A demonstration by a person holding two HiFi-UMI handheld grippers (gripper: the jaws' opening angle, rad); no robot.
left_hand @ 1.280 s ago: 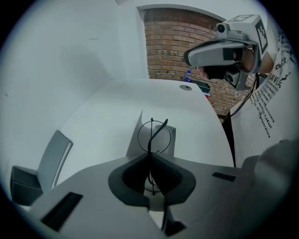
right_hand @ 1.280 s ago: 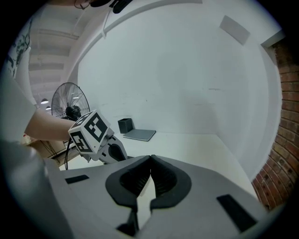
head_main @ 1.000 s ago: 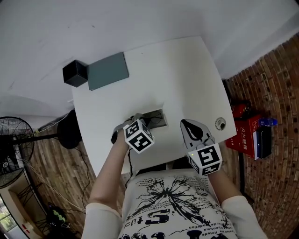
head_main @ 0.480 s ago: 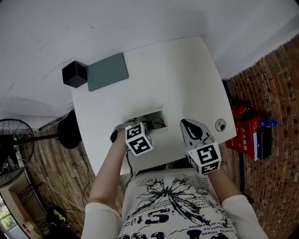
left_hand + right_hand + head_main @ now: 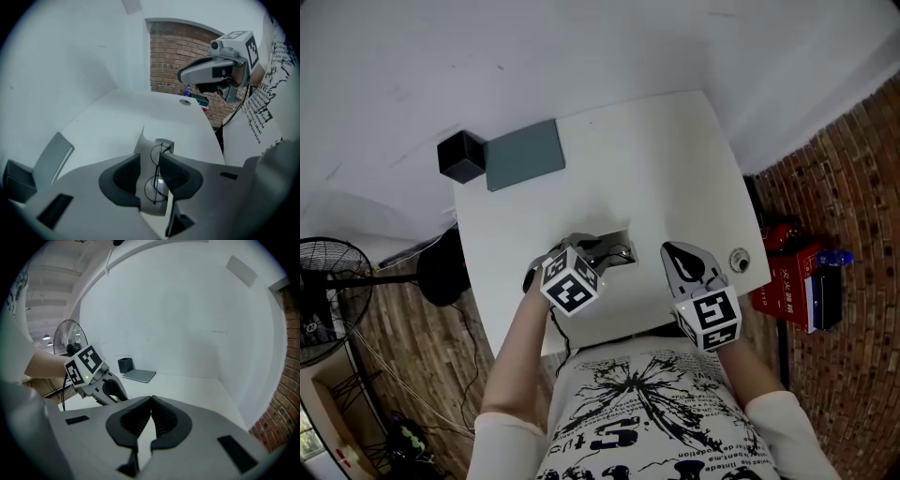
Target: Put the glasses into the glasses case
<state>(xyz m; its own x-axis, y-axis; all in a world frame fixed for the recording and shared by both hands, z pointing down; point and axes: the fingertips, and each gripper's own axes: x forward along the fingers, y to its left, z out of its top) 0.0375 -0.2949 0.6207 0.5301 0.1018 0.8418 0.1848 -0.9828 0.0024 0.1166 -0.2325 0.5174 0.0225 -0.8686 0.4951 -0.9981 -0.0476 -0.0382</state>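
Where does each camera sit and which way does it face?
Head view: on the head, down at the white table; forearm, printed shirt, left gripper, right gripper show.
Left gripper view: on that gripper, along opening jaws at black wire-rimmed glasses between them; shirt shows.
Right gripper view: on that gripper, past shut jaws toward the white wall; forearm shows.
Each gripper view shows the other gripper.

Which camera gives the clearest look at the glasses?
The left gripper view: both round lenses of the glasses show, lying in the case, between the left gripper's opening jaws. The head view shows only a small dark trace beside that gripper. The right gripper view misses them.
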